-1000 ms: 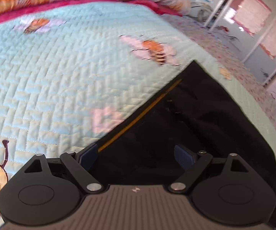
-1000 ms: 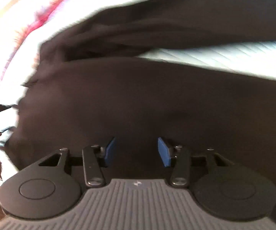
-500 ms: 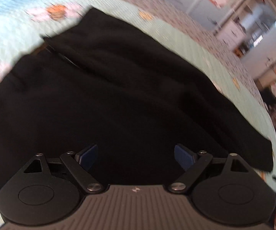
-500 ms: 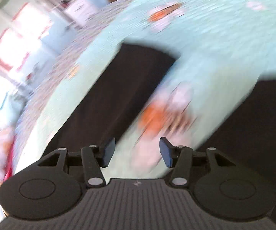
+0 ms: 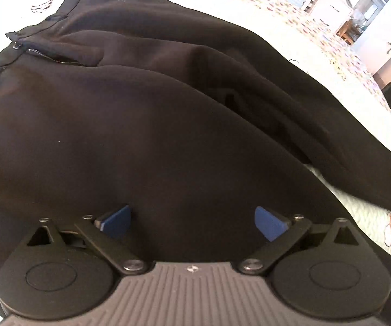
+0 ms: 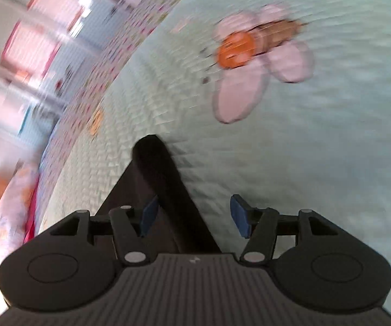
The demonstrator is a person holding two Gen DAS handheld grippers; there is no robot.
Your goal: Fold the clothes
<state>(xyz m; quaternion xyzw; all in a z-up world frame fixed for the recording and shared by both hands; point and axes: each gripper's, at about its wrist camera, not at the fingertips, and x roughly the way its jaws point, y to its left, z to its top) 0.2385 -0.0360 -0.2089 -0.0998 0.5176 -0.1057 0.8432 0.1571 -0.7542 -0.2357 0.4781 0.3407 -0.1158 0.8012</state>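
- Left wrist view: the left gripper [image 5: 191,221] has its jaws spread wide, gripping nothing. A second ago a single straight edge of the black soft-fabric trousers [image 5: 146,125] lay ahead of the jaws on the pale green quilted bedspread [image 5: 369,214]. Now cloth fills everything ahead, two legs lying side by side, the zip fly far off to the jaws' left.
- Right wrist view: the right gripper [image 6: 194,214] is also spread and empty. It has swung off the dark bulk. Now a narrow black tip [image 6: 165,187] runs forward between the jaws, nearer the left one, over blurred bedspread.
- Judgement: both grippers are repositioning between holds; how far folding has got is unclear.
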